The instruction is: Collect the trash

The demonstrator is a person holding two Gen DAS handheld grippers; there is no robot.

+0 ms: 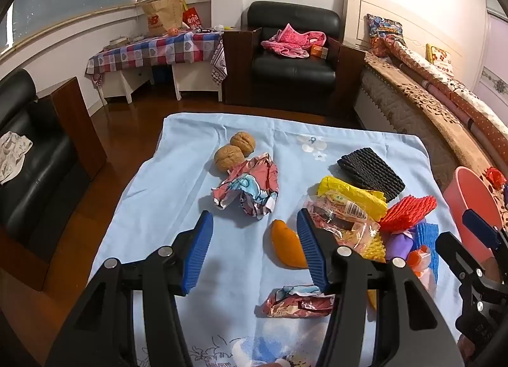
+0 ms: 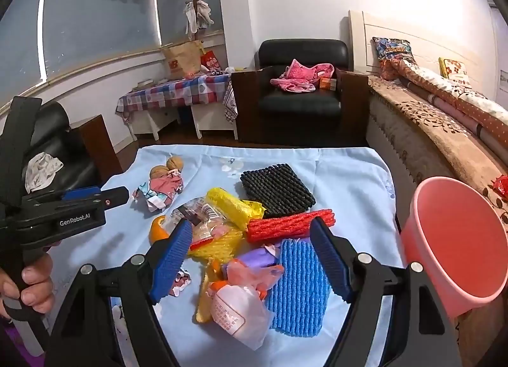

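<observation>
Trash pile (image 2: 254, 240) sits mid-frame on the blue-clothed worktop (image 2: 349, 183): foam fruit nets in black, red (image 2: 289, 225), blue (image 2: 298, 290) and yellow, thin plastic bags, crumpled wrappers, orange peel (image 1: 287, 249), two walnuts (image 1: 235, 151) at upper left. Judged light, soft and crushable; films likely slippery, so pinch a bunched fold or a net's ridged edge. Pink bin (image 2: 457, 240) stands at right edge of frame. Right claw (image 2: 254, 262) wide, empty, hovering just over the bag-and-net heap. Left claw (image 1: 254, 252) wide, empty, above bare cloth; peel touches its right pad in view, patterned wrapper (image 1: 247, 189) ahead, another wrapper (image 1: 295, 302) lower in the frame.
</observation>
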